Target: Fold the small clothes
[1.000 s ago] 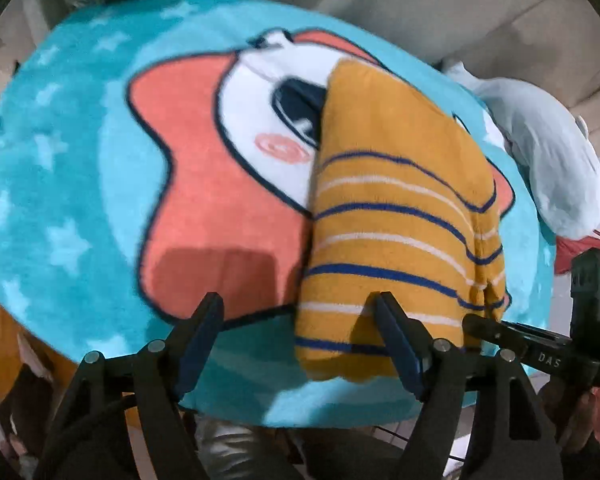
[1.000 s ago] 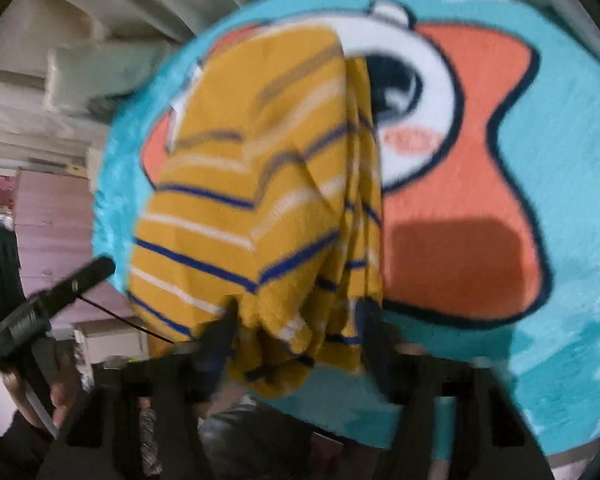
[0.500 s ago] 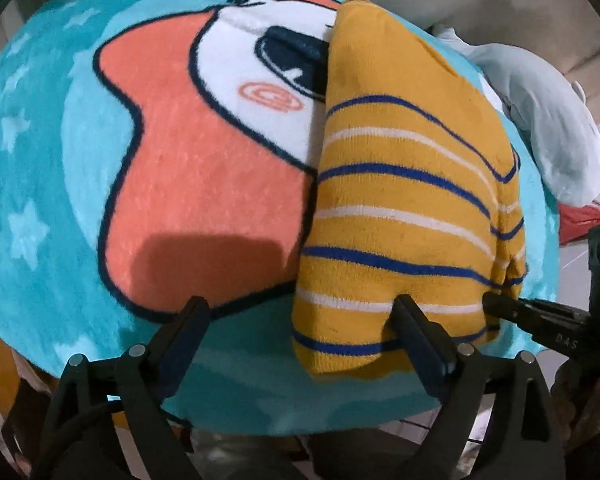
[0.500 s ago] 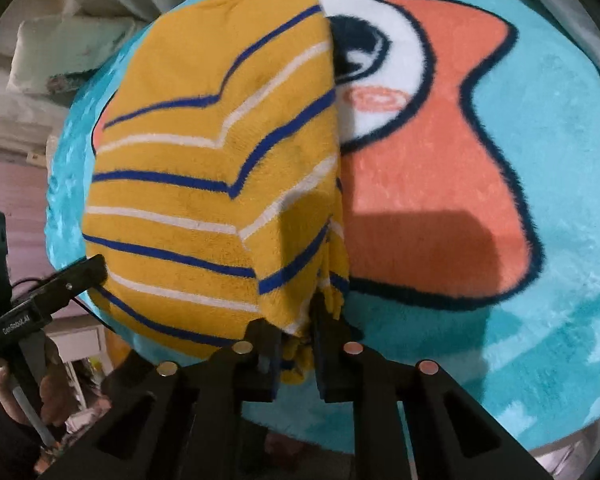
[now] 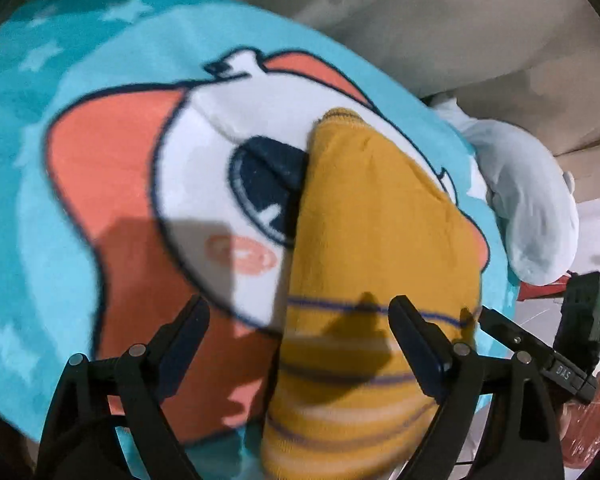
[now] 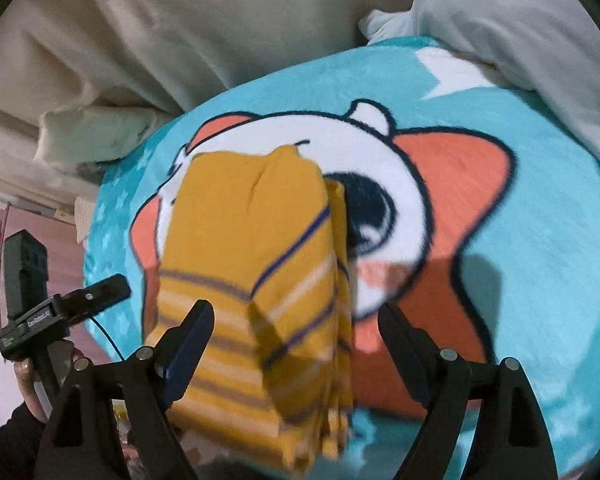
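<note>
A small mustard-yellow knit garment with navy and white stripes [image 5: 372, 264] lies folded lengthwise on a turquoise cartoon blanket [image 5: 72, 92]. My left gripper [image 5: 300, 340] is open and hovers over the garment's near striped end, its right finger over the cloth. In the right wrist view the garment [image 6: 260, 248] lies between my right gripper's fingers; the right gripper [image 6: 296, 340] is open and holds nothing. The garment's near hem hangs toward the blanket's front edge.
A pale grey-blue pillow [image 5: 528, 208] lies at the blanket's far right. Beige bedding [image 6: 180, 28] and a white cushion [image 6: 512, 28] lie behind it. The other handle shows at the frame edge in each view [image 5: 572, 344] [image 6: 32, 300]. Red plastic [image 5: 588, 432] lies low right.
My right gripper has opened and let go of the garment's near edge, then pulled back and up. My left gripper has moved forward over the garment and stays open.
</note>
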`<state>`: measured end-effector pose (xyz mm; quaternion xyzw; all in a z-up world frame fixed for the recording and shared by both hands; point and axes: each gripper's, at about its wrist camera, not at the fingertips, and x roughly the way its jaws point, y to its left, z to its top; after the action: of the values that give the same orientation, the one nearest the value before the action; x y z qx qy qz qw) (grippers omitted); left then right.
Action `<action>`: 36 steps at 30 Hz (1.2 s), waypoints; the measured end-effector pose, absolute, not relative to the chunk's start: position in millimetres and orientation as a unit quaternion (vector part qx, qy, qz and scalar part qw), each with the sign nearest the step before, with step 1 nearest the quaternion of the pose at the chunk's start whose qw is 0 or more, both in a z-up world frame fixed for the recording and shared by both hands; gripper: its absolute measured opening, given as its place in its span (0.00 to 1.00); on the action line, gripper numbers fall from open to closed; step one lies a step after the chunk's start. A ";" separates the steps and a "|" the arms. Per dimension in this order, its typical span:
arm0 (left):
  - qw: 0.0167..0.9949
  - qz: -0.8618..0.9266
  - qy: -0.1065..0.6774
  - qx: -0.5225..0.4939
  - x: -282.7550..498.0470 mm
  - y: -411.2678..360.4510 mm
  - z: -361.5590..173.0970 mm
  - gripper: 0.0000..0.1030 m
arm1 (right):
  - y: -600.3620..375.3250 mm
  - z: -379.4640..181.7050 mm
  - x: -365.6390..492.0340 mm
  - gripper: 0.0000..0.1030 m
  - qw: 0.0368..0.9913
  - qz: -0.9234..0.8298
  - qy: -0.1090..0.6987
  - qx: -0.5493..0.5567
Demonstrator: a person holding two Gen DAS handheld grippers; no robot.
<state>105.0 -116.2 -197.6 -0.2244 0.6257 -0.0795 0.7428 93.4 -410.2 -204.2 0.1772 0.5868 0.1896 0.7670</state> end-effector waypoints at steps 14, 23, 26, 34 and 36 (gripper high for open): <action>0.702 -0.122 0.656 -0.249 132.5 -132.0 -234.1 0.78 | -385.1 -238.0 117.6 0.55 0.750 0.166 0.617 0.172; 0.691 -0.138 0.668 -0.237 137.9 -146.6 -227.6 0.19 | -378.6 -242.5 122.9 0.26 0.742 0.181 0.622 0.175; 0.695 -0.153 0.652 -0.261 133.3 -138.2 -195.8 0.17 | -366.8 -221.5 116.2 0.22 0.755 0.183 0.611 0.153; 0.739 -0.145 0.605 -0.260 162.9 -79.5 -126.5 0.17 | -336.6 -161.0 144.8 0.22 0.769 0.238 0.566 0.179; 0.746 -0.143 0.597 -0.257 185.5 -65.1 -122.2 0.17 | -325.4 -157.3 169.6 0.22 0.767 0.248 0.561 0.188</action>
<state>185.5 -65.1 -122.2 -0.2574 0.5972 -0.1431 0.7460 169.6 -325.3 -157.3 0.1884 0.5610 0.2476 0.7671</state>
